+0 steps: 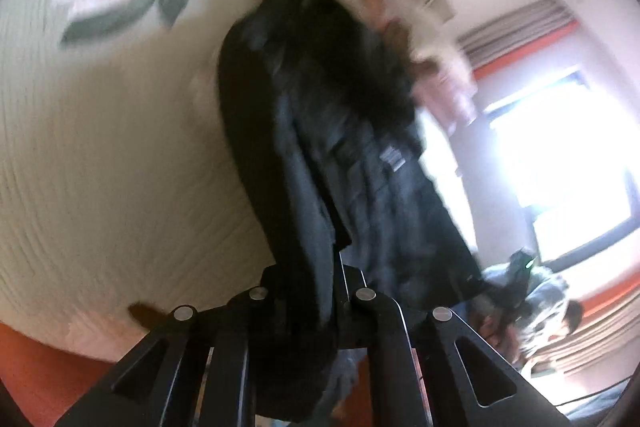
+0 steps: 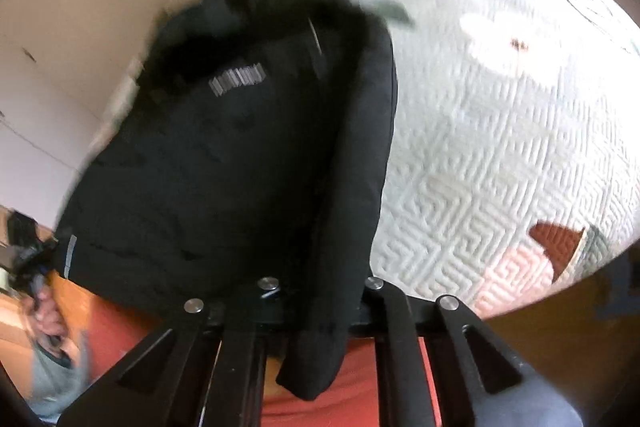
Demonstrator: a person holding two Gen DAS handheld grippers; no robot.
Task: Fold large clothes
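Observation:
A large black padded jacket (image 1: 332, 131) hangs in the air above the bed, blurred by motion. My left gripper (image 1: 316, 275) is shut on a fold of its fabric, which covers the fingertips. In the right wrist view the jacket (image 2: 240, 155) shows a grey label on its front. My right gripper (image 2: 320, 291) is shut on another edge of it, and a strip of black fabric hangs down between the fingers. The other gripper shows at the left edge of the right wrist view (image 2: 32, 259) and at the lower right of the left wrist view (image 1: 516, 279).
A white quilted bedspread (image 2: 500, 155) with pink and green patterns covers the bed (image 1: 100, 147). An orange bed base (image 2: 360, 387) lies below. A bright window (image 1: 560, 155) is at the right. Cream cabinets (image 2: 80, 47) stand at the left.

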